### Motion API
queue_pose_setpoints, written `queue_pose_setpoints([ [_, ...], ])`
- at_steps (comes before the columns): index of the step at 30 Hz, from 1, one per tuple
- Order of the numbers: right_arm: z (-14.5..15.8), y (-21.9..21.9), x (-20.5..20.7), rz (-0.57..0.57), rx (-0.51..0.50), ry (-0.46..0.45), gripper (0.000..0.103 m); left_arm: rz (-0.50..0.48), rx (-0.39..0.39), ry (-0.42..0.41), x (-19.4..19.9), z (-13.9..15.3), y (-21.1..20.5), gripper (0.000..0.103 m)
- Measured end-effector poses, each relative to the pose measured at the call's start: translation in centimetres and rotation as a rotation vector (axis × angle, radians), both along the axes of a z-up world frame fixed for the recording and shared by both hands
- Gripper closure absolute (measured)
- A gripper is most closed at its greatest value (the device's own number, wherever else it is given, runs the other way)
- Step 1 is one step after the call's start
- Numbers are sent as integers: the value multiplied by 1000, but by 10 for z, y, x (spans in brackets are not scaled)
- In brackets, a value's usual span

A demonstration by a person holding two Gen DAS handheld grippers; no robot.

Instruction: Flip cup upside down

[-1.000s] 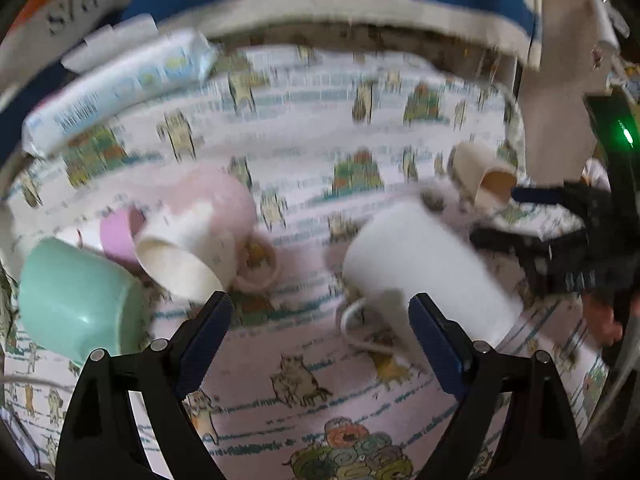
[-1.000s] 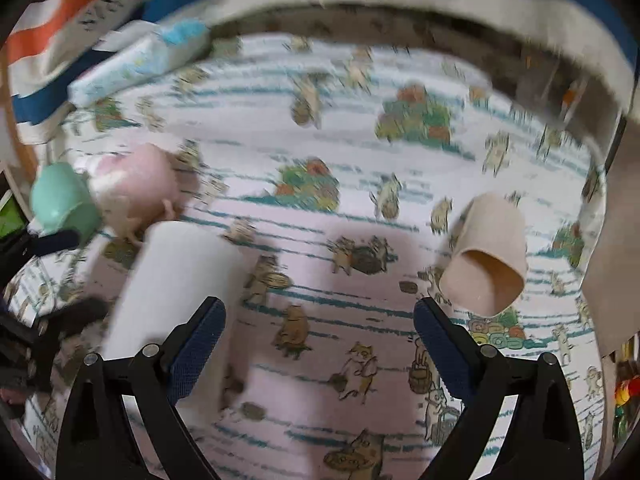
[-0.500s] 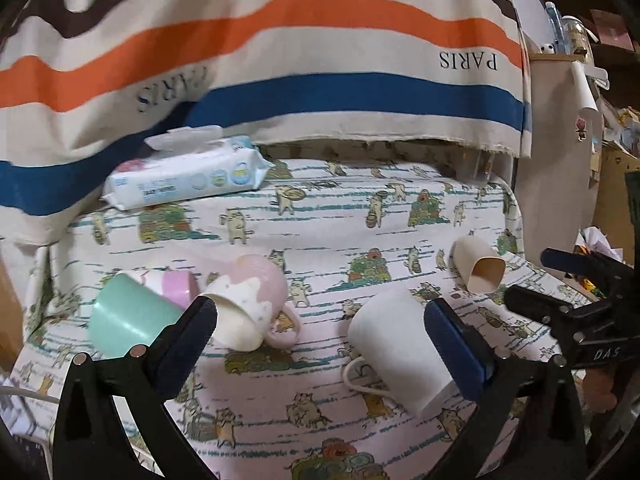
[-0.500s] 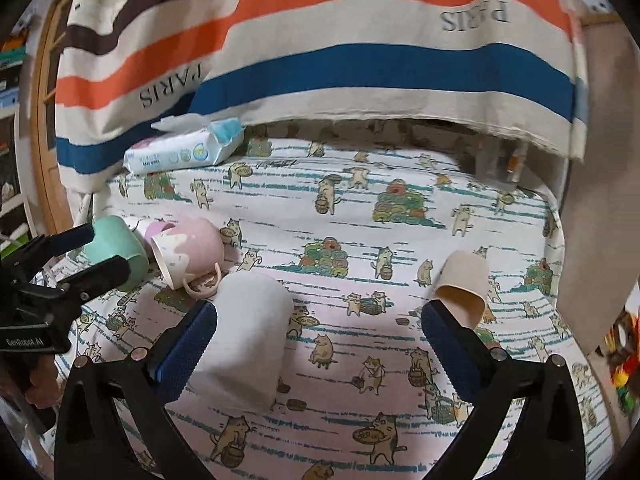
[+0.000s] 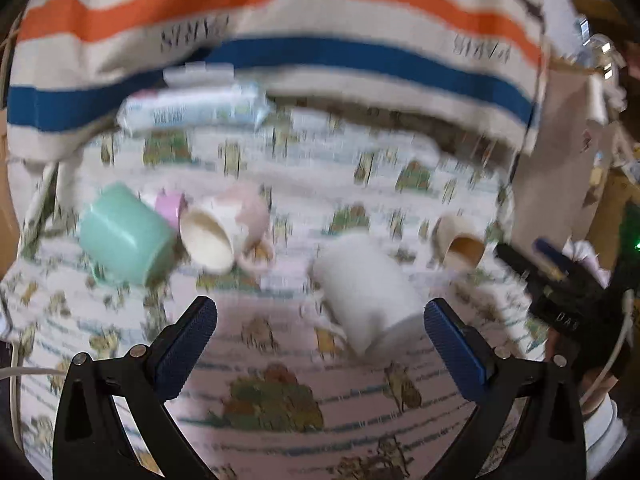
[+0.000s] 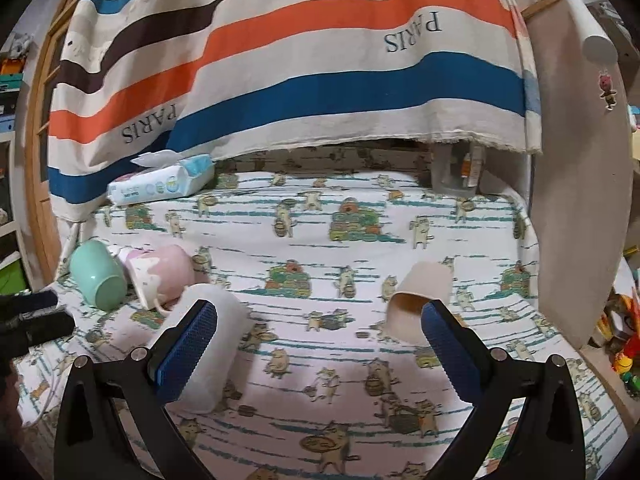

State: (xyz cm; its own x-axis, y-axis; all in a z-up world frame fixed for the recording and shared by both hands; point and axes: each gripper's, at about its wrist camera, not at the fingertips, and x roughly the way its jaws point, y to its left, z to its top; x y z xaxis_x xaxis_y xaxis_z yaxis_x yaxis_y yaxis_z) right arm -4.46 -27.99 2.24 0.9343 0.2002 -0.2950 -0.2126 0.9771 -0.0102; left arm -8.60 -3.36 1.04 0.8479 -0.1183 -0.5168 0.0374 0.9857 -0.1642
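Several cups lie on their sides on a cat-print cloth. A white mug (image 5: 368, 296) lies between my left gripper's fingers' line of sight; it also shows in the right wrist view (image 6: 218, 344), partly behind the left finger. A beige cup (image 6: 420, 292) (image 5: 460, 240) lies to the right. A pink mug (image 5: 224, 228) (image 6: 160, 276) and a mint cup (image 5: 124, 236) (image 6: 98, 276) lie at the left. My left gripper (image 5: 320, 328) is open and empty above the cloth. My right gripper (image 6: 318, 332) is open and empty. The left wrist view is blurred.
A pack of wet wipes (image 6: 160, 184) (image 5: 192, 108) lies at the back left. A striped cloth (image 6: 280, 60) hangs behind the table. A beige panel (image 6: 576, 160) stands at the right edge. The right gripper shows in the left wrist view (image 5: 560, 280), at the right.
Both grippers have risen and pulled back from the cups over the last second. The left view has since tilted down a little and blurred. No cup has moved.
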Motion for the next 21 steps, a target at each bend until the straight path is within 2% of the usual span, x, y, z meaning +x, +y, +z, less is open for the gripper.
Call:
queue_pose_setpoints([
  [4,3,-7,-5,-29,-1,-41,1,-6,-82,105,16,-15,-11,0],
  [7,2,-14,-7,-42,23,-59,1,71,-114,141,26,-24,-22,0],
  [10,0,-17,-5,-99,-3,-83,1,117,-159,148,33,-34,-35,1],
  [16,-2,-27,-4,-102,11,-101,1,124,-92,131,46,-40,-65,1],
  [18,-4,-26,-4,-118,-8,-110,1,131,-72,144,51,-45,-71,1],
  [21,-4,-32,-4,-104,30,-102,1,137,-66,179,58,-52,-75,1],
])
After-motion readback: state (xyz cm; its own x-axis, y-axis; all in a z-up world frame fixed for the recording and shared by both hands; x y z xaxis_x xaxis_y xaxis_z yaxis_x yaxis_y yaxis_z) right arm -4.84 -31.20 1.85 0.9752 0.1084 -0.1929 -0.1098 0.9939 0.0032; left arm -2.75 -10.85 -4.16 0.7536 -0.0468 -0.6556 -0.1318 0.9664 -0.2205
